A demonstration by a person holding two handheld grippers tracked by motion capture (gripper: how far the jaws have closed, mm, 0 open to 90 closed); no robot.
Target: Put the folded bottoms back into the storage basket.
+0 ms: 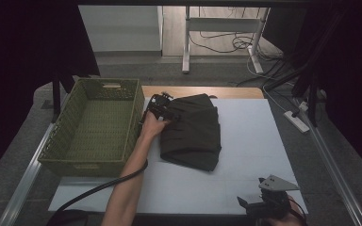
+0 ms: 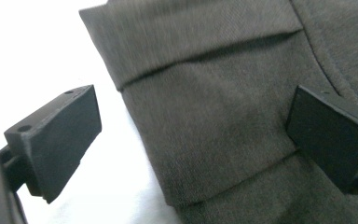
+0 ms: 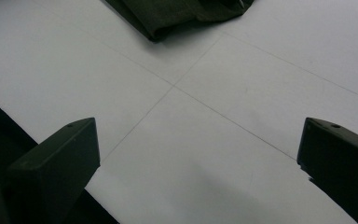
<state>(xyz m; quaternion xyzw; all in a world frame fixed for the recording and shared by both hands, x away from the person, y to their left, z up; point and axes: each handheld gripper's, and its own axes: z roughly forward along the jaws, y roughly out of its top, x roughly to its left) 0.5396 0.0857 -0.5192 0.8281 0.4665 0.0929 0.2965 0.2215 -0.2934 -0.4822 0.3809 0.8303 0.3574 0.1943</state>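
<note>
You're looking at a dark folded garment — lying flat on the white table, its layered edges stacking just beside the green basket.

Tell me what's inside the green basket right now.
The green basket shows only its own woven floor; its near wall hides the strip just behind it. The folded dark garment lies beside it, under the open left gripper.

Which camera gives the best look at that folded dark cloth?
The high view: the whole folded dark grey-brown cloth lies on the white table. The left gripper view gives a close-up of its folds; the right gripper view catches one distant corner.
</note>
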